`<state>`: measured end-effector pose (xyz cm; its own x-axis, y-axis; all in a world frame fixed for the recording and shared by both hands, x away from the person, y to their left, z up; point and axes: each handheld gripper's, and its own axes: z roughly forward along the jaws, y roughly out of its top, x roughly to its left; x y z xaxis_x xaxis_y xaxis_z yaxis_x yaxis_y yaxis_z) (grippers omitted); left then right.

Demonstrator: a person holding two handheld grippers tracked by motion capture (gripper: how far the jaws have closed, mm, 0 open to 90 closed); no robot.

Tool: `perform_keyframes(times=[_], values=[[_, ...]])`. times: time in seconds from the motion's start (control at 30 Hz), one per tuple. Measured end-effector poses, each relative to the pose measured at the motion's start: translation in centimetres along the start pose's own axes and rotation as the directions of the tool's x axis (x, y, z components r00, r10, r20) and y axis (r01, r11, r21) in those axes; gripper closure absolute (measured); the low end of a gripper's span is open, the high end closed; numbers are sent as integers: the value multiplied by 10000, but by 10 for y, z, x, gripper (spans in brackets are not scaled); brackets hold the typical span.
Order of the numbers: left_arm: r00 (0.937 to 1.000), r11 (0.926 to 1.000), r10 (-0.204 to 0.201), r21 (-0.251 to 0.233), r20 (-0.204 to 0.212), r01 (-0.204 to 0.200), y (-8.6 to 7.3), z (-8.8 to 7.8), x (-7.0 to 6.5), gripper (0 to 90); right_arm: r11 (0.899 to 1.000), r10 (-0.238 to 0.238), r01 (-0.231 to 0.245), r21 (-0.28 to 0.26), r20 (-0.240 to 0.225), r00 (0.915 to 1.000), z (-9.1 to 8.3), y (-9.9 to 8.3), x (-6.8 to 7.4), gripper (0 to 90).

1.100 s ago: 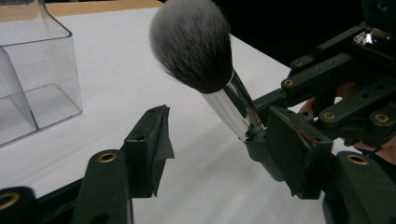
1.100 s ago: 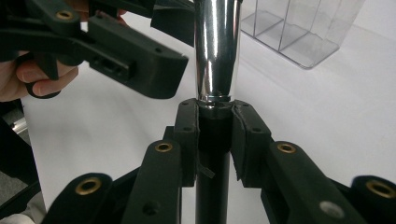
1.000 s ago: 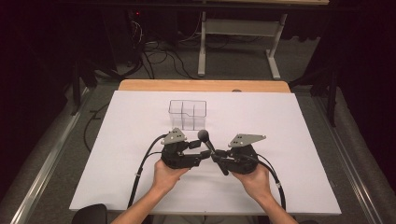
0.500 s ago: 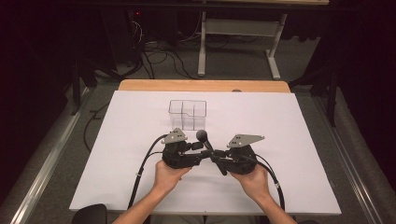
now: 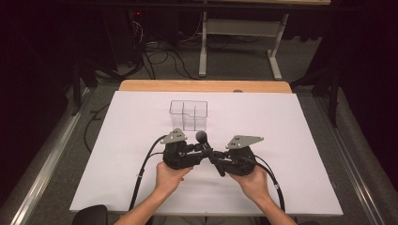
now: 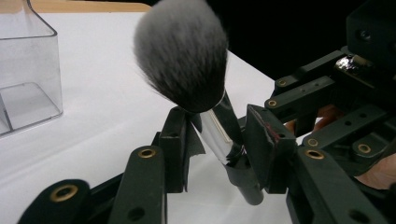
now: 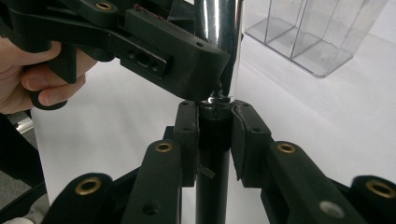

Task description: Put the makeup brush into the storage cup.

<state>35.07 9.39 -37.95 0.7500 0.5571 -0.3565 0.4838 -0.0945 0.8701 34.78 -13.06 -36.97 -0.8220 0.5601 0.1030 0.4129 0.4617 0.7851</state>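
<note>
A makeup brush [image 5: 201, 136] with a dark fluffy head [image 6: 182, 51], silver ferrule [image 7: 219, 28] and black handle [image 7: 212, 186] stands tilted between the two grippers, low over the white table near its front. My right gripper [image 7: 213, 135] is shut on the black handle just below the ferrule. My left gripper [image 6: 219, 144] faces it from the left; its jaws have just been closing around the ferrule. A narrow gap still shows at one pad [image 6: 264, 140], so it counts as open. In the high view the left gripper [image 5: 204, 149] and right gripper [image 5: 213, 159] meet tip to tip.
A clear plastic organizer [image 5: 188, 114] with several compartments stands on the white table [image 5: 291, 140] just behind the grippers, also seen in the left gripper view [image 6: 23, 70]. Cables trail from both grippers toward the front edge. A wooden strip [image 5: 202, 86] borders the far side.
Both hands stay where they were with the brush between them. In the high view the left gripper's jaws look slightly nearer together around the brush.
</note>
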Motion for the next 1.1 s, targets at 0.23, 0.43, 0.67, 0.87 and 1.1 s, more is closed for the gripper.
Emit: perform_keyframes(times=[0.23,0.43,0.67,0.87,1.1], values=[[10000,10000,-5,2,58,5,1,-1,-1,639,10000,2,-2,39,-76,10000,2,-1,0,760],[9997,9998,167,90,196,-169,3,-1,-4,697,9998,-172,174,95,-241,9996,4,-2,0,760],[9970,9972,743,57,224,-745,6,-6,-10,705,9999,-149,146,-80,-443,9989,2,-1,2,755],[9951,9949,980,213,152,-983,7,-7,-12,706,9998,-199,193,-107,-535,9984,1,-1,2,741],[9939,9944,1052,167,-322,-1047,9,-14,-7,707,9992,113,-152,-377,-1013,9948,-2,0,-1,614]])
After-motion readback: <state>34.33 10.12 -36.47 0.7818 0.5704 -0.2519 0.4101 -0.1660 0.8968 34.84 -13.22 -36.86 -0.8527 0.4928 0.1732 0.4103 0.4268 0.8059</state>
